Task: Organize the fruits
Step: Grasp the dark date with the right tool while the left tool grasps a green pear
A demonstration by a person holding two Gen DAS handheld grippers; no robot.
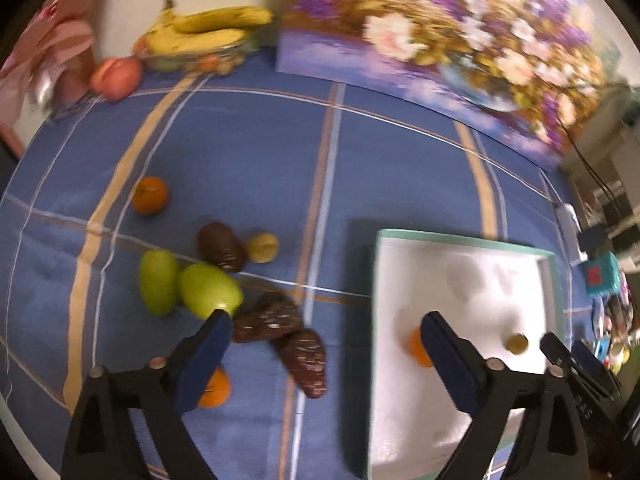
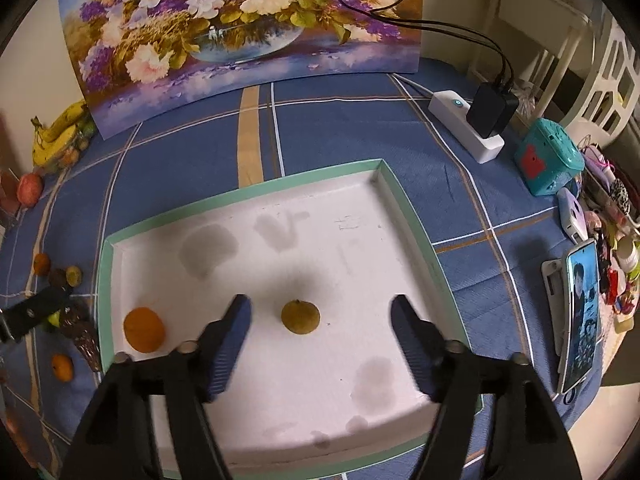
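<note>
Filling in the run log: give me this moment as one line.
left gripper: open, empty | right gripper: open, above tray | in tray: orange, small yellow-green fruit | rest on tablecloth

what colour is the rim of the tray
Mint green rim around a white inside; clearest in the right wrist view.

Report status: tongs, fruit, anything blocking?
Left tongs and right tongs open, empty. Orange tangerine and small yellow-green fruit lie in green-rimmed white tray. Nothing blocking.

Left claw [image 1: 326,336] stands wide open, holding nothing. Beneath it: white tray [image 1: 460,400] containing an orange [image 1: 416,346]. Green pears [image 1: 208,290] lie on the blue cloth [image 1: 240,152].
</note>
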